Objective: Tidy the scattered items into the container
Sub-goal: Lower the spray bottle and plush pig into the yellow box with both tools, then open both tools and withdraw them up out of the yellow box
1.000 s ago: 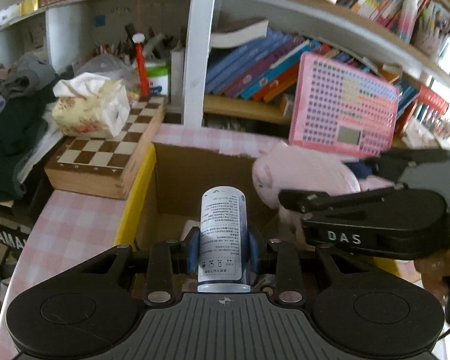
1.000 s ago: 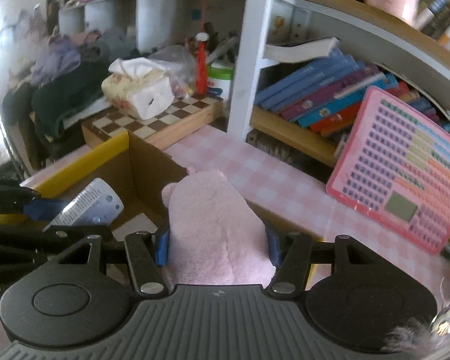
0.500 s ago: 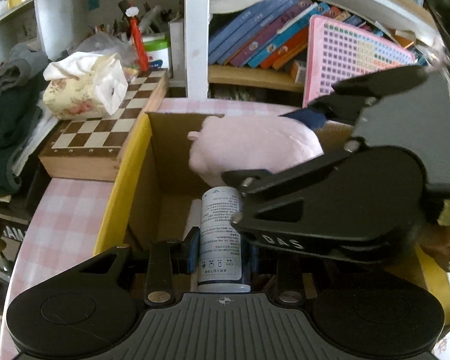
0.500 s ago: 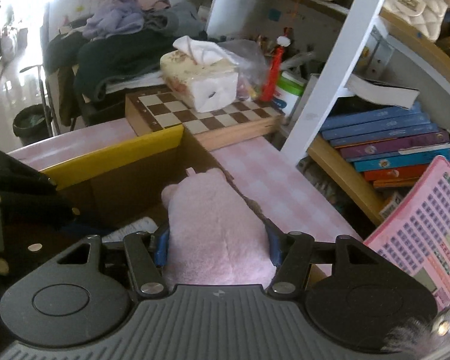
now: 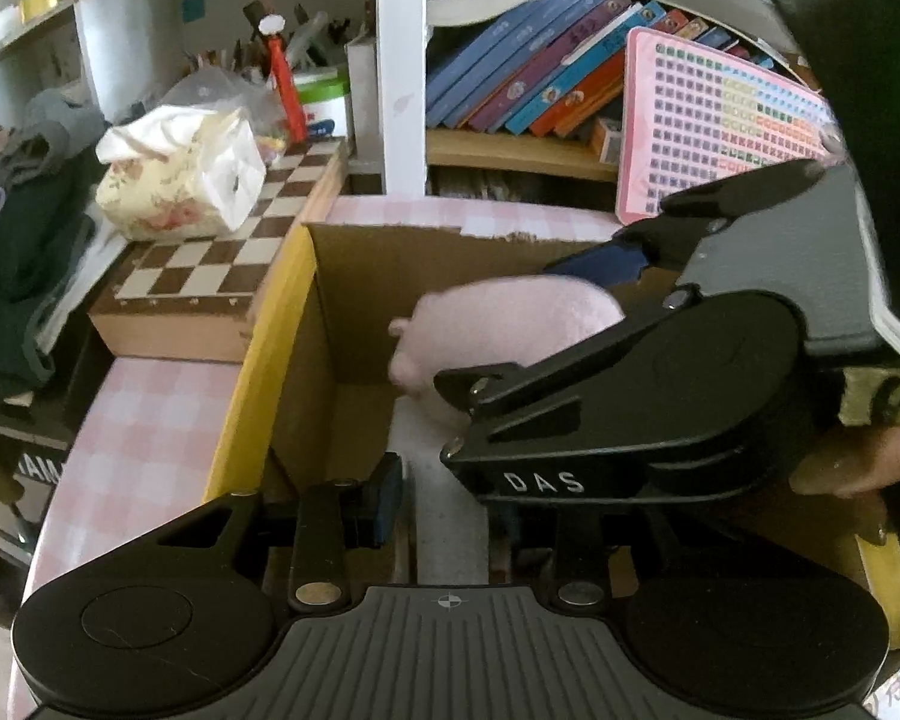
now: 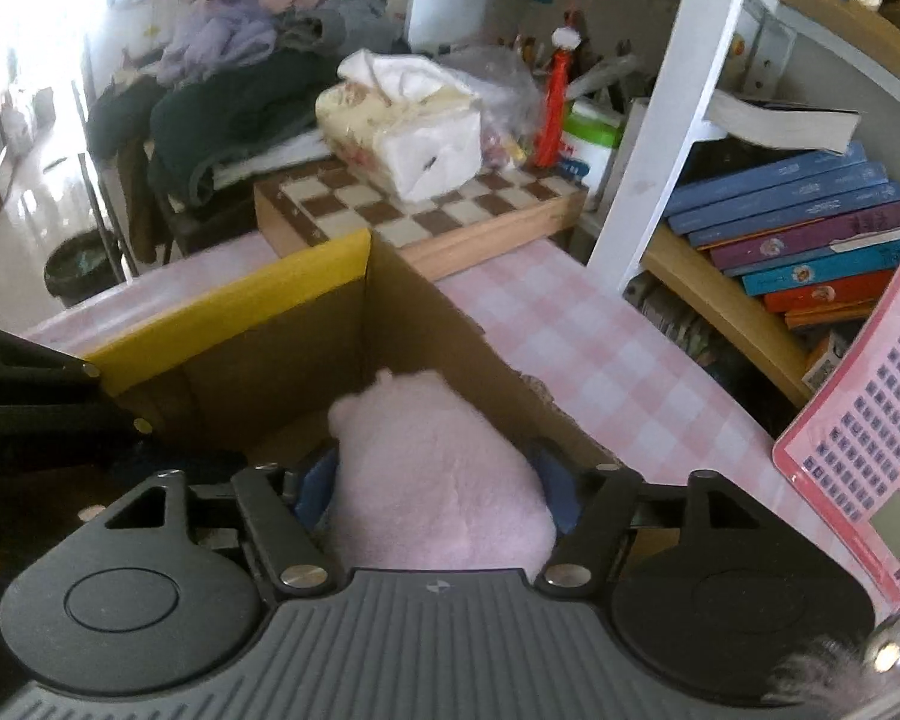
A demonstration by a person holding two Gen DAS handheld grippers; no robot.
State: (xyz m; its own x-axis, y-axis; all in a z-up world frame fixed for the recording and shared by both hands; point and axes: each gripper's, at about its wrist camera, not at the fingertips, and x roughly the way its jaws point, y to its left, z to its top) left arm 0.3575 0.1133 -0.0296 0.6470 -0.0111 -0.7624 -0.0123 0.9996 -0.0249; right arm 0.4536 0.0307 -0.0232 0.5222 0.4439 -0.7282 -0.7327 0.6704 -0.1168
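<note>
An open cardboard box [image 5: 258, 360] with a yellow rim lies under both grippers. My left gripper [image 5: 450, 513] is over its near end and its jaws are opening. The white labelled bottle [image 5: 444, 468] is a blurred streak between its fingers, clear of the blue left pad [image 5: 384, 498]. My right gripper [image 6: 438, 486] reaches into the box [image 6: 240, 300] from the right and its jaws are opening too. The pink plush toy [image 6: 438, 480] lies between its blue pads, low inside the box and loosely flanked. In the left wrist view the plush toy [image 5: 510, 318] shows between the right gripper's [image 5: 522, 324] fingers.
A wooden chessboard case [image 5: 210, 264] with a tissue pack [image 5: 180, 186] on it stands left of the box. A pink keypad toy [image 5: 720, 132], books [image 5: 540, 84] and a white shelf post [image 5: 399, 60] are behind. Clothes [image 6: 240, 90] pile up far left. The pink checked cloth [image 6: 600, 360] covers the table.
Both grippers' jaws have widened. The bottle, held upright before, has slipped from the left pads. The right gripper came over the box with the plush, which now sits lower inside.
</note>
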